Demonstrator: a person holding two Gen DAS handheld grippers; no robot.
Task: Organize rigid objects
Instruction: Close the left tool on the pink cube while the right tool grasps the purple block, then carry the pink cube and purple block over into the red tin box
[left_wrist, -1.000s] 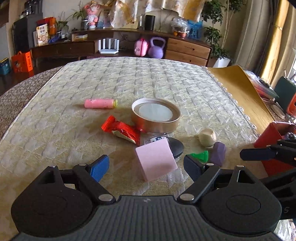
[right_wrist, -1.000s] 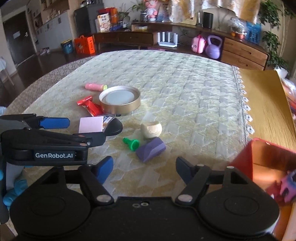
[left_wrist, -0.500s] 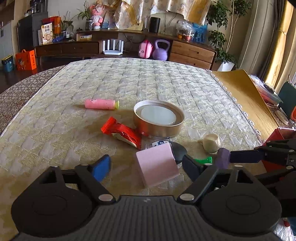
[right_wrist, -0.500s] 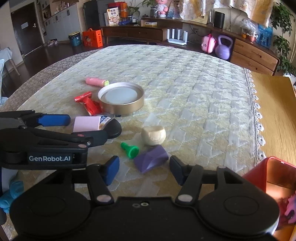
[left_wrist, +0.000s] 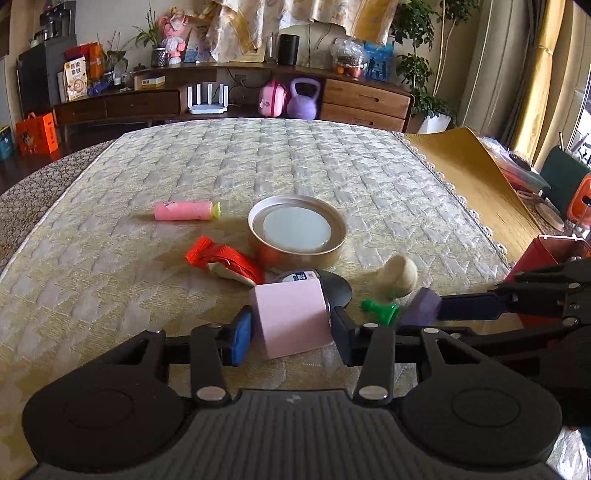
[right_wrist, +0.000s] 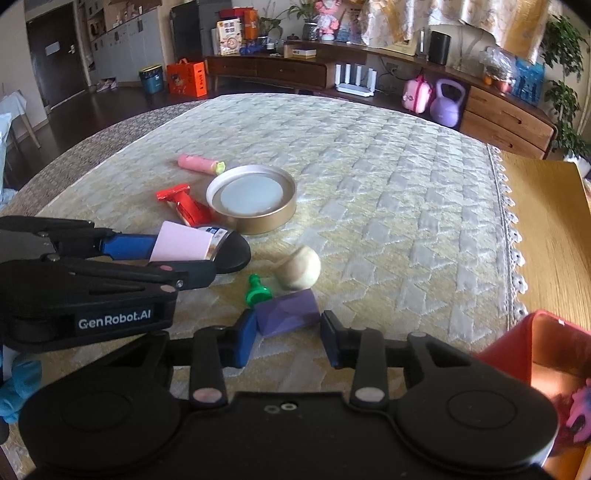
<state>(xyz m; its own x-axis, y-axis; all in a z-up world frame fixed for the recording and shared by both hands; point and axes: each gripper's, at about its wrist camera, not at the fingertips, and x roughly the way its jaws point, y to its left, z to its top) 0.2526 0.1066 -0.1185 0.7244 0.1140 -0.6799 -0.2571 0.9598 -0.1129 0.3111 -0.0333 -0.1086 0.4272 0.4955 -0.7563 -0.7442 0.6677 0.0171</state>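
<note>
While both sets of jaws stood wide a second ago, each has just been closing around a block. The left gripper (left_wrist: 291, 334) now has the pink block (left_wrist: 291, 317) between its fingers; the blue pad on one side and the dark pad on the other sit right at the block's faces, and they look to be pinching it, though a thin gap on the left side cannot be ruled out. That block lies on the quilted tablecloth (left_wrist: 277, 166), partly over a dark flat disc (left_wrist: 338, 290), just in front of a red wrapper (left_wrist: 225, 260) and a round gold tin (left_wrist: 299, 236).

The right gripper (right_wrist: 288, 334) has narrowed likewise onto the purple block (right_wrist: 288, 312), its pads touching both ends. Earlier the purple block lay ahead of the open fingers; it is now between them. A green peg (right_wrist: 258, 291) lies just beside it, and a cream ball (right_wrist: 299, 267) sits just behind.

Seen from the right wrist, the left gripper (right_wrist: 192, 258) reaches in from the side with the pink block (right_wrist: 183, 245) between its fingers. A pink tube (left_wrist: 184, 211) lies farther back on the cloth, where it was before. A red bin (right_wrist: 535, 350) stands at the table's near right corner.
</note>
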